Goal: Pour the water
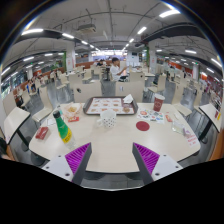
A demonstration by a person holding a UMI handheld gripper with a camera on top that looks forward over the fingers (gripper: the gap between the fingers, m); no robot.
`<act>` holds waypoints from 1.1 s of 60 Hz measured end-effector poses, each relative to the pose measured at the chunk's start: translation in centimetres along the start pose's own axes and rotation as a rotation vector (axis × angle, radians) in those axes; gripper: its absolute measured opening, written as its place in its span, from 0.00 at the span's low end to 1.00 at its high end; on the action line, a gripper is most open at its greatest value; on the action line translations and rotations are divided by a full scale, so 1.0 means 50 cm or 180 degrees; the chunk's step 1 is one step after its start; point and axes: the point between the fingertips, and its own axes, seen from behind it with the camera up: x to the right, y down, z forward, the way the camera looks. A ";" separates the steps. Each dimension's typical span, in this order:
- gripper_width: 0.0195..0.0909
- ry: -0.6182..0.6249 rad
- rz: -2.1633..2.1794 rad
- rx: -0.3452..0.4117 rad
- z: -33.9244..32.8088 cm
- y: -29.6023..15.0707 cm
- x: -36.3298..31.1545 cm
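Observation:
A green bottle [63,128] with a yellow cap stands on the white round table [110,150], ahead and to the left of my fingers. A clear cup [107,122] stands near the table's middle, beyond the fingers. A red-brown cup [157,102] stands at the far right, with a red coaster [143,126] in front of it. My gripper [112,160] hovers over the near part of the table, open, its purple pads [78,157] wide apart with only bare tabletop between them.
A dark tray [108,106] with a white item lies at the table's far side. A pink packet [44,132] and small items lie at the left, papers at the right. Chairs [14,123] ring the table. Desks and a person stand in the office behind.

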 end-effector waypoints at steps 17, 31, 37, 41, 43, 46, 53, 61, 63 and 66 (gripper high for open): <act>0.91 -0.0208 -0.0216 0.0007 0.071 0.007 -0.054; 0.91 -0.0638 -0.0243 -0.0063 0.138 0.068 -0.240; 0.90 -0.0767 -0.0265 0.0034 0.182 0.077 -0.320; 0.89 -0.0743 -0.0290 0.0078 0.219 0.081 -0.353; 0.90 -0.0745 -0.0283 0.0079 0.239 0.082 -0.372; 0.90 -0.0744 -0.0246 0.0084 0.268 0.081 -0.398; 0.90 -0.0596 -0.0185 0.0249 0.325 0.050 -0.432; 0.83 -0.0319 -0.0220 0.0504 0.392 0.015 -0.454; 0.59 -0.0159 -0.0279 0.0592 0.411 0.007 -0.443; 0.42 0.0045 -0.0386 0.0815 0.427 -0.013 -0.431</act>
